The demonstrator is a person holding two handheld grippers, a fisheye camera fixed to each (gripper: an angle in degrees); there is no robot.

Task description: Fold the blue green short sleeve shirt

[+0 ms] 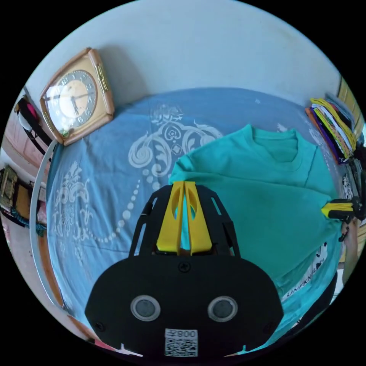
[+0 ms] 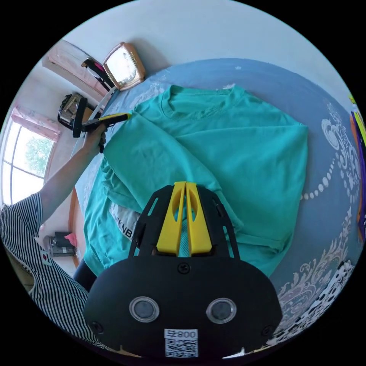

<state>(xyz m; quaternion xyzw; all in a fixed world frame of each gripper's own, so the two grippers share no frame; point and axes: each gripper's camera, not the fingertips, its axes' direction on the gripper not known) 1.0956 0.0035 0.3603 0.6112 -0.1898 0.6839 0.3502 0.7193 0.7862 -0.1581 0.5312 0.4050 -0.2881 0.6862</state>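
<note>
Half the shirt's [image 2: 228, 145] print [image 2: 124, 225] hidden under a fold.

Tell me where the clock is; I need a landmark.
The clock leans against the wall at the bed's far edge, beyond the shirt.

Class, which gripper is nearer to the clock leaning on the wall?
Left. The left gripper grips the shirt edge on the clock's side; the right gripper holds the opposite edge, farther away.
</note>
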